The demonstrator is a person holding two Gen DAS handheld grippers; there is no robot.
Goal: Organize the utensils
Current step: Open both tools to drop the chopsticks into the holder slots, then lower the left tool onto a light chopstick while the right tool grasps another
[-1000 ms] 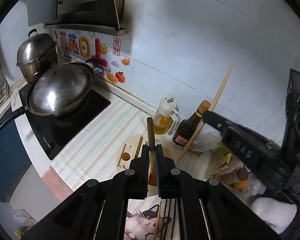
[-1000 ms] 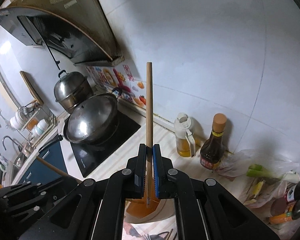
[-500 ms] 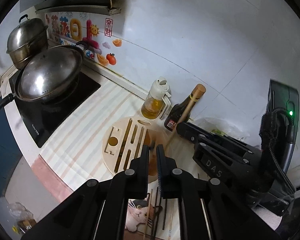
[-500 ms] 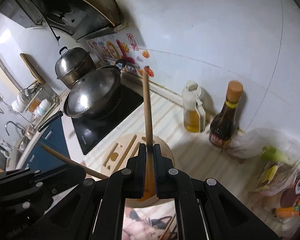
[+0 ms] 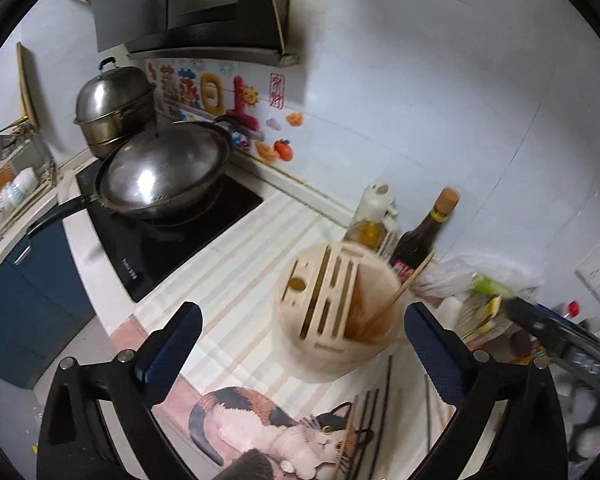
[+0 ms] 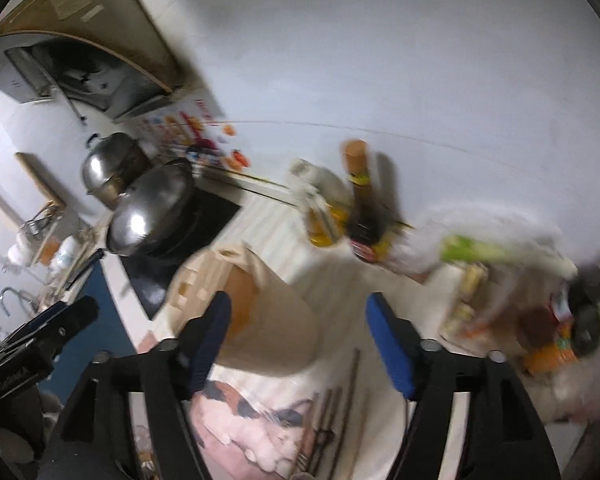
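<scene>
A round cream utensil holder (image 5: 332,312) with slots on top stands on the striped counter. A wooden chopstick (image 5: 404,292) leans out of its open compartment. My left gripper (image 5: 300,330) is open and empty, its jaws wide on either side of the holder. My right gripper (image 6: 298,334) is open and empty just above the holder (image 6: 260,316); this view is blurred. Several dark chopsticks (image 5: 376,416) lie on the cat-print mat (image 5: 276,428) in front of the holder.
An oil jug (image 5: 374,220) and a dark sauce bottle (image 5: 424,236) stand behind the holder. A lidded wok (image 5: 164,176) sits on the black cooktop at left, a steel pot (image 5: 114,108) behind it. Bags and jars (image 5: 488,304) crowd the right.
Both grippers have opened and let go of their chopsticks, which now stand in the holder. Both grippers have pulled back and up; the right one is moving fast.
</scene>
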